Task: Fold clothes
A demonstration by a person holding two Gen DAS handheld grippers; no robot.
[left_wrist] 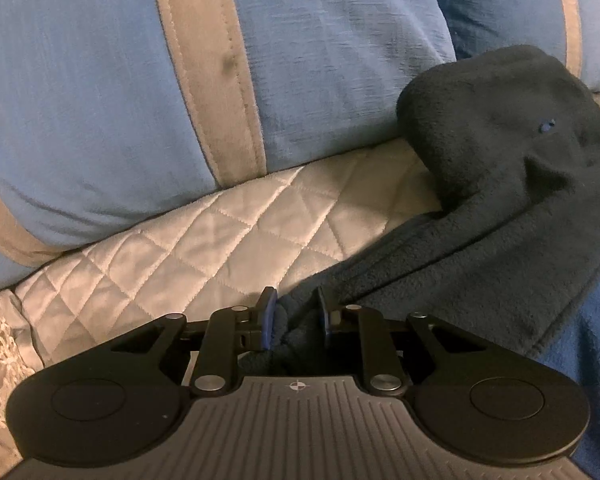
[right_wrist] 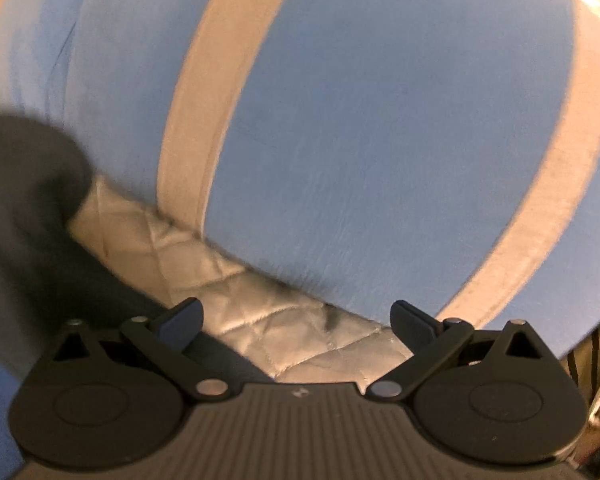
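A dark navy fleece garment [left_wrist: 500, 208] lies crumpled on a quilted beige cover [left_wrist: 204, 248], its bulk at the right of the left wrist view. My left gripper [left_wrist: 296, 312] is shut on a bunched edge of that fleece, which fills the narrow gap between the blue pads. In the right wrist view the same dark garment [right_wrist: 24, 208] shows blurred at the left edge. My right gripper [right_wrist: 296, 320] stands wide open above the quilted cover [right_wrist: 284, 336] with nothing between its fingers.
Large blue cushions with beige stripes [left_wrist: 112, 92] rise behind the cover and fill most of both views [right_wrist: 380, 140]. A blue cloth [left_wrist: 588, 368] lies under the garment at the right. A white fringe [left_wrist: 0, 340] hangs at the left.
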